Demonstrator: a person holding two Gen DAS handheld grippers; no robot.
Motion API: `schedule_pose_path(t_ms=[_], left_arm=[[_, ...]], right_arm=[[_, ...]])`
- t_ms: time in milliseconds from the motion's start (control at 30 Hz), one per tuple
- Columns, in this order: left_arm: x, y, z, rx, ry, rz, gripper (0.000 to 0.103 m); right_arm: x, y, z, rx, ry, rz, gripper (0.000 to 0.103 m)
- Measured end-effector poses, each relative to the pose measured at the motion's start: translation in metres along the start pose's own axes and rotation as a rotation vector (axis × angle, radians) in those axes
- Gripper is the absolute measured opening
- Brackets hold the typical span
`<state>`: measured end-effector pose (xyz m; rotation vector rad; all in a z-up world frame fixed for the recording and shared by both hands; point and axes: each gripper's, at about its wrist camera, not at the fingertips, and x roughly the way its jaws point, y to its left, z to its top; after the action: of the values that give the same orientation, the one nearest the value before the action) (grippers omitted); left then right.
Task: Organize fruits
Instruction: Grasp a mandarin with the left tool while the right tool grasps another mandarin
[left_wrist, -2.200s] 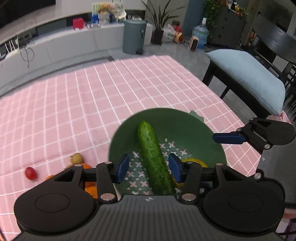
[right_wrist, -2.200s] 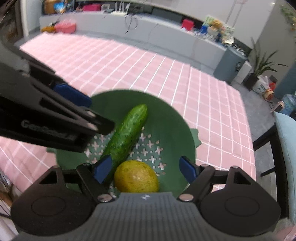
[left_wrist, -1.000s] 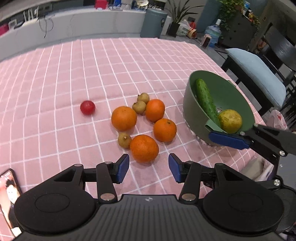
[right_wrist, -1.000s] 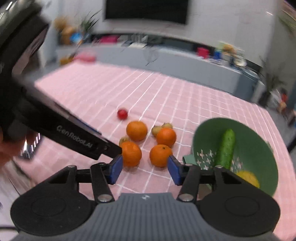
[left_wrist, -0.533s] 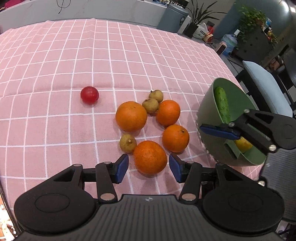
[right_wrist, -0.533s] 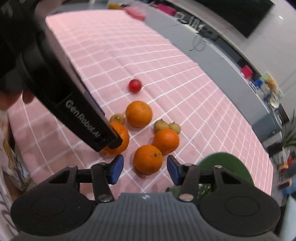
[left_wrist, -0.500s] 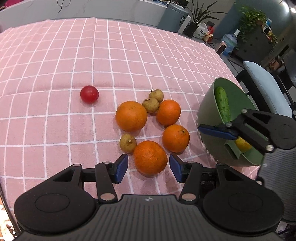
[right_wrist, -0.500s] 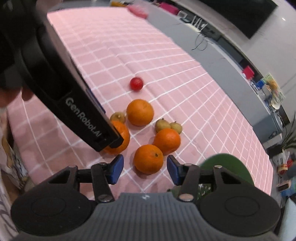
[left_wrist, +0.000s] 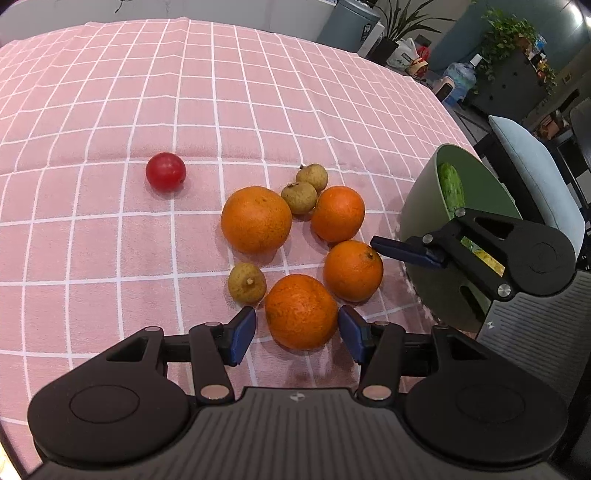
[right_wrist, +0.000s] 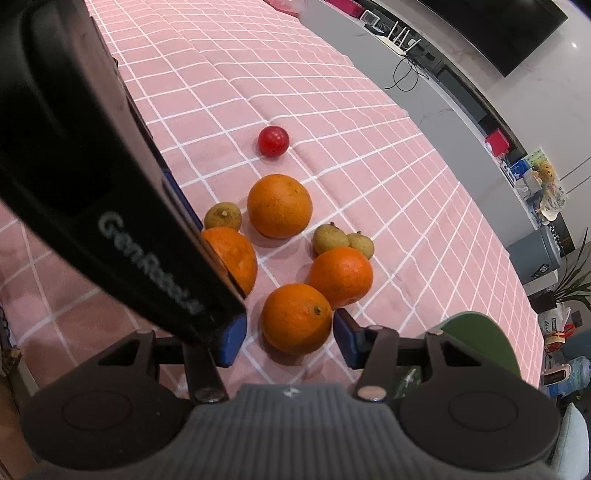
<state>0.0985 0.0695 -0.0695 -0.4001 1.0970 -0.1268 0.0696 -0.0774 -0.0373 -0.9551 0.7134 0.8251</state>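
Several oranges, three small brown longans and a red cherry tomato (left_wrist: 165, 171) lie grouped on the pink checked cloth. My left gripper (left_wrist: 297, 332) is open and straddles the nearest orange (left_wrist: 301, 312), its pads just off the peel. My right gripper (right_wrist: 288, 339) is open too, with another orange (right_wrist: 296, 317) between its pads and a gap on both sides. In the left wrist view that orange (left_wrist: 352, 271) sits beside the right gripper's blue fingertip (left_wrist: 406, 251). The green bowl (left_wrist: 424, 221) to the right holds a cucumber (left_wrist: 451, 186) and a yellow fruit (left_wrist: 487, 258).
The left gripper's black body (right_wrist: 147, 240) fills the left of the right wrist view and hides part of an orange (right_wrist: 236, 258). A longan (left_wrist: 246, 283) lies just left of the left gripper's blue pad. A cushioned bench (left_wrist: 532, 177) stands past the table's right edge.
Both grippers left the bowl, swung over to the fruit pile and sank toward it. Each now has an orange between its fingers, and the right one has rolled.
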Motion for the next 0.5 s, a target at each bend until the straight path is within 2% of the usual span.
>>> schedule_pose_path(t_ms=[133,167,200,233,367,500], left_arm=[[0.0017,0.0023,0.0009,-0.016,0.000,-0.015,0.062],[0.0023,0.0029,0.0010,-0.019,0.003,-0.021,0.059],[0.0023,0.0028,0.0005,-0.020,0.003,-0.036,0.050],[0.0027,0.0022,0.0005,-0.019,0.005,-0.051,0.049],[0.0008,-0.0033,-0.0017,0.023,-0.007,-0.033,0.047],[-0.0049,-0.0034,-0.0041,0.024,-0.027,-0.014,0.046]], right_arm=[[0.0009,0.0016,-0.0011,-0.009,-0.005,-0.013,0.045],[0.0009,0.0018,-0.0013,-0.012,-0.005,-0.020,0.041],[0.0013,0.0018,-0.0013,-0.013,-0.005,-0.029,0.040],[0.0009,0.0015,-0.0014,-0.013,-0.005,-0.029,0.040],[-0.0006,0.0063,-0.0022,-0.016,-0.004,-0.033,0.039],[-0.0057,0.0079,-0.0018,-0.003,-0.013,-0.040,0.038]])
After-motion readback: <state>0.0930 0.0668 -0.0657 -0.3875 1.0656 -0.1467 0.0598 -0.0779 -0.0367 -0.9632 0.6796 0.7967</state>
